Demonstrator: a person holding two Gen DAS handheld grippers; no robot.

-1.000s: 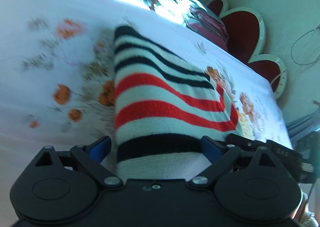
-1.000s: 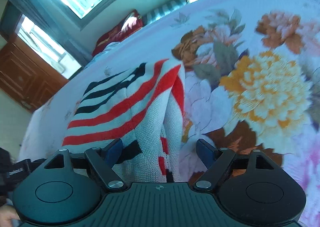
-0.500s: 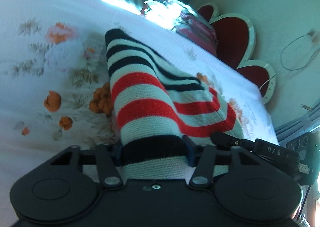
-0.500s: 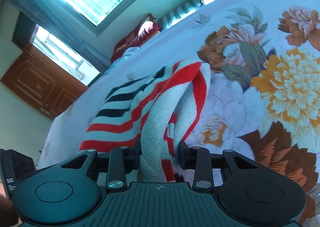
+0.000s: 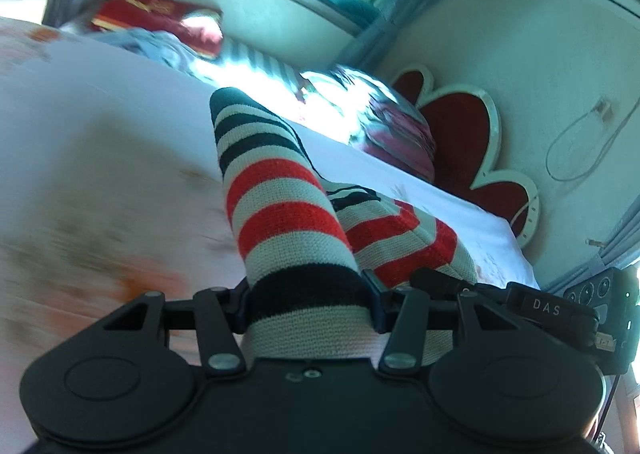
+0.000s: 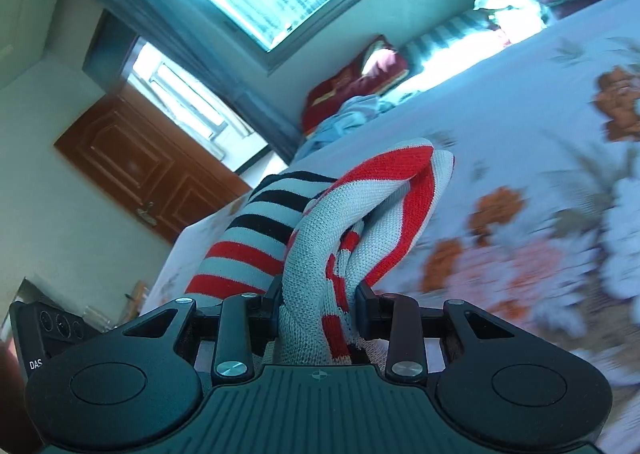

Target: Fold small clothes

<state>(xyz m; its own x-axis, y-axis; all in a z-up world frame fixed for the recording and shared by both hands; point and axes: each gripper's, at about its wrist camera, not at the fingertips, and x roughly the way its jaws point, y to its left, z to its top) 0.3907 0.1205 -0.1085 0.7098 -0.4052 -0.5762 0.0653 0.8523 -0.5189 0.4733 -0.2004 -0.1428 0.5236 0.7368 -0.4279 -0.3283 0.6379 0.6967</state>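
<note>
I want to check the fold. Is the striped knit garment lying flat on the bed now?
No. Both tongs, left and right, pinch its near end, and the striped knit garment arches up off the bed.

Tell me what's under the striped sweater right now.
The floral bedsheet lies under the sweater, whose near edge both claws hold up. The sheet directly beneath the knit is covered, so nothing there can be seen.

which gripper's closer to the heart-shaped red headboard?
Right. The left gripper sees the right gripper between itself and the headboard; both are clamped on the striped sweater.

Black grippers [image 5: 306,304], silver pivot screws [image 5: 223,361]
</note>
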